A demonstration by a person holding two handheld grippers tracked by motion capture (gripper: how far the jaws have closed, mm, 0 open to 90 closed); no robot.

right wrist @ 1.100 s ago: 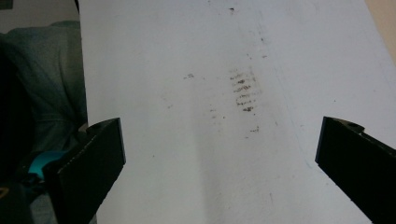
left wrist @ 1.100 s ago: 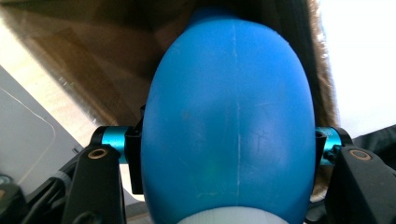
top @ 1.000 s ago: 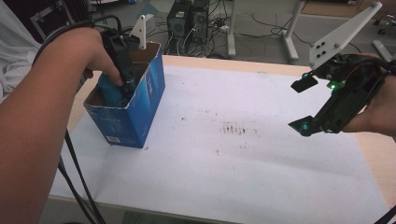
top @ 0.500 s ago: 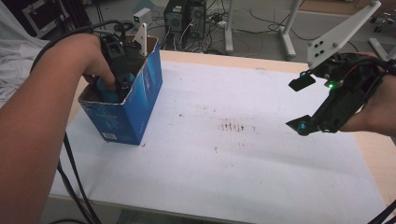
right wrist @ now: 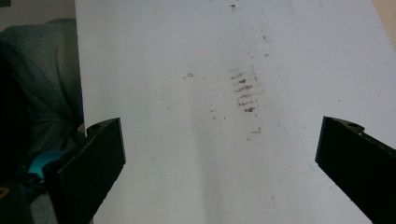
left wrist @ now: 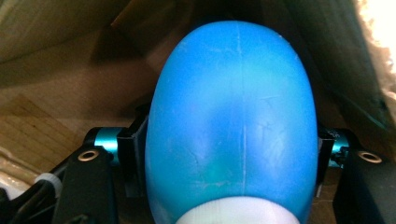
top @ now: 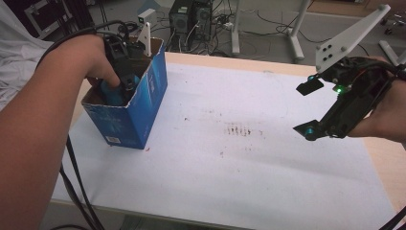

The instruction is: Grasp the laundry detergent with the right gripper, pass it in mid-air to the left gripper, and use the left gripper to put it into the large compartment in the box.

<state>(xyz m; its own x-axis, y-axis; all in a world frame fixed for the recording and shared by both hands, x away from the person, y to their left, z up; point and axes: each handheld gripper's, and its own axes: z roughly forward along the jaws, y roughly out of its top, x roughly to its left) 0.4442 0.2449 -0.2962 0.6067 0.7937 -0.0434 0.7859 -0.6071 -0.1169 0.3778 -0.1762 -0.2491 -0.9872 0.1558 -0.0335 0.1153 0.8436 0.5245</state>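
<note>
left gripper point(top: 119, 79) down inside blue box point(top: 143, 103); blue egg-shaped object point(left wrist: 233, 126) sits between its jaws, which have just been opening. right gripper point(top: 306, 108) jaws spread over bench point(top: 230, 167).

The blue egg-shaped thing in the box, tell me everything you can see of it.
The blue thing is smooth, rounded and egg-shaped, glossy like plastic, with a fine seam down its middle, light scuffs and a white band at its near end. It sits between the left gripper's jaws, which have just been opening, inside the open blue cardboard box at the table's left. Whether the pads press it is unclear.
</note>
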